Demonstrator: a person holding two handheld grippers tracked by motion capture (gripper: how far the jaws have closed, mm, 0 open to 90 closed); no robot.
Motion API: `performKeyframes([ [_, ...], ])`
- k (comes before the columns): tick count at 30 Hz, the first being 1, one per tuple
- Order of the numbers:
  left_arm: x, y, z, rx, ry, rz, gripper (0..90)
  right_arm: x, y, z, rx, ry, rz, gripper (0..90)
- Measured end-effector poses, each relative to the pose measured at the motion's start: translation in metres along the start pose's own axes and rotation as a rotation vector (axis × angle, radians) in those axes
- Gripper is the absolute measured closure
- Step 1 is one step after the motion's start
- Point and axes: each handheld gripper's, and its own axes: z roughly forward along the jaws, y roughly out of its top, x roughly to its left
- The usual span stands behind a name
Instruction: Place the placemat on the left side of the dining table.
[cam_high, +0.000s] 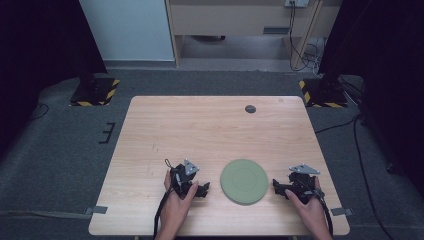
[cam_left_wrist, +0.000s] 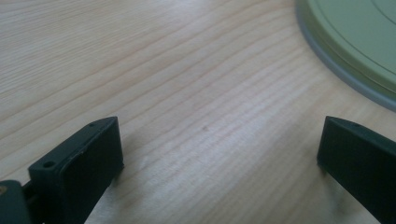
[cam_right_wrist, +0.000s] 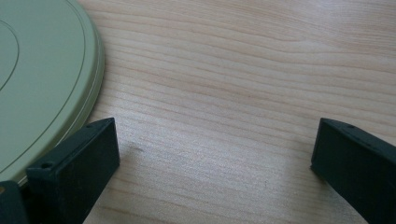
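A green plate (cam_high: 243, 181) is lying upside down near the front edge of the wooden table (cam_high: 200, 130), midway between the two tools. The left gripper (cam_high: 204, 189) is resting just left of it with its jaws spread wide over bare wood, and the right gripper (cam_high: 276, 187) is sitting just right of it, jaws equally spread and holding nothing. Judging from this, the person is getting ready to take the plate by its rim. Doing it well probably means sliding one jaw low under the thin edge, keeping both tools level, and closing gently so the plate does not skid away.
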Motion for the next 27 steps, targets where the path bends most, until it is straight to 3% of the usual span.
performKeyframes([
  [7, -0.001, 0.001, 0.001, 0.002, 0.001, 0.002, 0.0, 0.001, 0.000, 0.000, 0.001, 0.016, -0.012, 1.6],
  [12, -0.003, 0.001, 0.000, -0.011, -0.037, 0.022, 1.3, 0.003, -0.001, -0.001, 0.006, 0.040, -0.032, 1.3],
  [13, -0.005, 0.002, -0.002, -0.021, -0.059, 0.023, 3.2, 0.004, -0.001, -0.002, 0.003, 0.043, -0.037, 2.1],
  [15, -0.010, 0.003, -0.006, -0.043, -0.060, 0.045, 3.8, 0.005, -0.002, -0.003, -0.001, 0.059, -0.048, 4.6],
  [18, -0.022, 0.003, -0.011, -0.065, -0.093, 0.082, 3.3, 0.009, -0.001, -0.010, -0.022, 0.107, -0.077, 3.6],
  [22, -0.032, 0.003, -0.013, -0.089, -0.127, 0.080, 3.3, 0.014, -0.002, -0.014, -0.027, 0.137, -0.092, 3.6],
  [27, -0.046, 0.007, -0.009, -0.095, -0.143, 0.110, 3.3, 0.020, -0.003, -0.016, -0.034, 0.168, -0.113, 3.8],
])
